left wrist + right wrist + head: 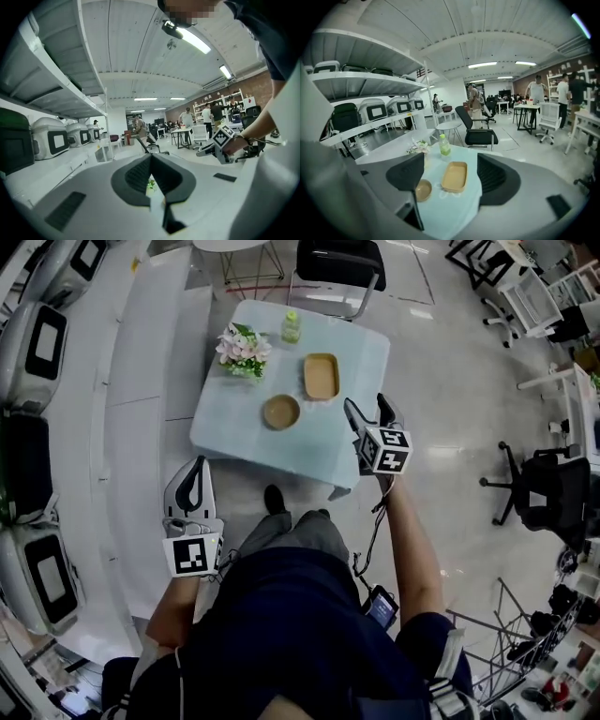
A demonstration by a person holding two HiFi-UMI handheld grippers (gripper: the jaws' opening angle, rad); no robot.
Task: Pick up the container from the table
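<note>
The right tool [367, 407] gapes wide and empty near the tan container [321, 376] on the table [234, 442], while the left tool [194, 470] is closed, empty.

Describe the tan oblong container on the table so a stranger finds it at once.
Look at the pale blue table with the black office chair at its far side. On its right half, just beyond the round tan bowl and near the green bottle, lies the container. It alone is a shallow rectangular tray with rounded corners; the bowl is round, the bottle upright, the flowers bushy.
</note>
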